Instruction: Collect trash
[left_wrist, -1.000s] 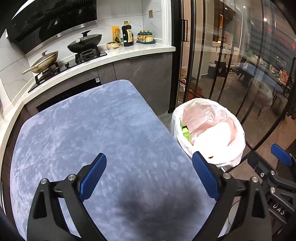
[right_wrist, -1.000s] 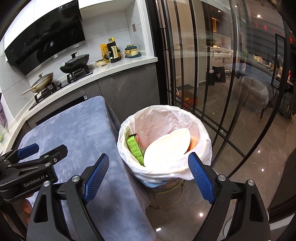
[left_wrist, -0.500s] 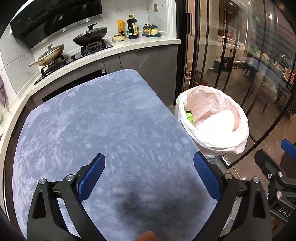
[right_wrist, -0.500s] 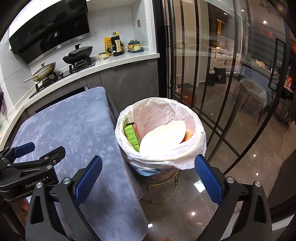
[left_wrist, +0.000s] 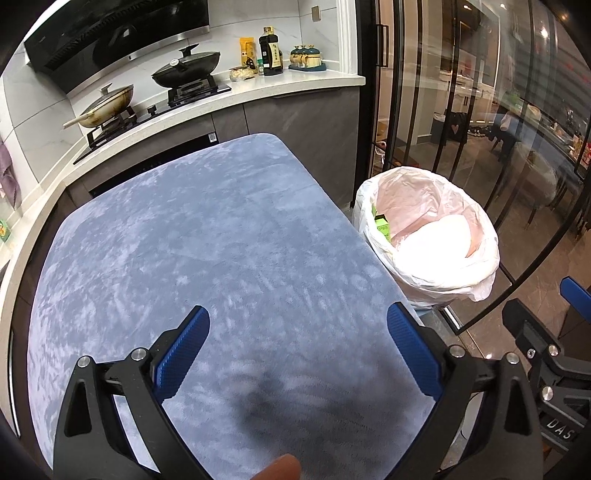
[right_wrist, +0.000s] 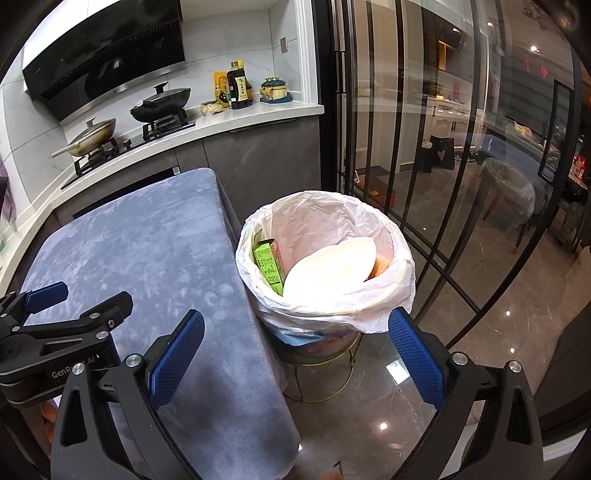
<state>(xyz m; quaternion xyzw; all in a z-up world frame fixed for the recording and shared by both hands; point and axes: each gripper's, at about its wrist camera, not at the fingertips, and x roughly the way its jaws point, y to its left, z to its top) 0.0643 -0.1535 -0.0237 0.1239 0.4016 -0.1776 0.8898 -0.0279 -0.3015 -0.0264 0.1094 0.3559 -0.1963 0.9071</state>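
A: What takes up the most room?
B: The table (left_wrist: 207, 251) under its blue-grey cloth. Its right edge runs just beside the bin (right_wrist: 325, 254), with floor (right_wrist: 461, 369) open between the bin and the glass door (right_wrist: 443, 147).
A: And the trash?
B: In the white bag lining the bin: a white plate (right_wrist: 328, 267) leaning inside and a green box (right_wrist: 269, 264) upright against the left wall.
A: The grippers?
B: The right gripper (right_wrist: 295, 354) hangs over the table's edge and the bin's near rim, fingers spread wide after opening further, nothing between them. The left gripper (left_wrist: 297, 354) sits over the cloth, fingers wide apart and empty.
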